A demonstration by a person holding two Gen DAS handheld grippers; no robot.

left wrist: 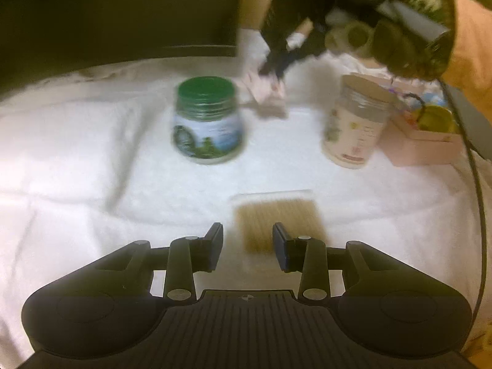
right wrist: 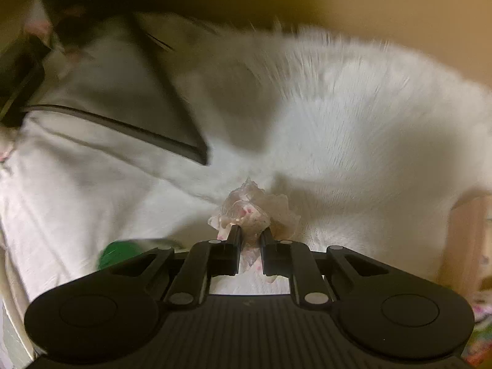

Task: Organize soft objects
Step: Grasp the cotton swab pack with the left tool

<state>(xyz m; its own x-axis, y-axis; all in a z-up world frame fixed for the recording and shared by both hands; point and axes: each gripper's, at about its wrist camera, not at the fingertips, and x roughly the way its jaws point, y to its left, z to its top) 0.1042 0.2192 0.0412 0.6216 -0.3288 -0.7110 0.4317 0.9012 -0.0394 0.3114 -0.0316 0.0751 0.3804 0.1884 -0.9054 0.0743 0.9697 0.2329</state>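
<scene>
Packet (right wrist: 250, 212), a crinkly pink-spotted soft thing, is sitting pinched between the narrowed fingers of the right gripper (right wrist: 250, 235), lifted over the white fur (right wrist: 353, 129). Left gripper (left wrist: 247, 235) is hovering wide and holding nothing, just short of the brush (left wrist: 276, 218). Green jar (left wrist: 206, 120), tan jar (left wrist: 356, 121) and pink box (left wrist: 424, 141) are standing untouched beyond. Sorting seems barely begun: one item in hand, nothing placed.

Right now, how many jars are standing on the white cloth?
2. The green-lidded jar stands at centre left; the tan-lidded jar stands to its right, beside the pink box. Others may be hidden outside the view.
</scene>
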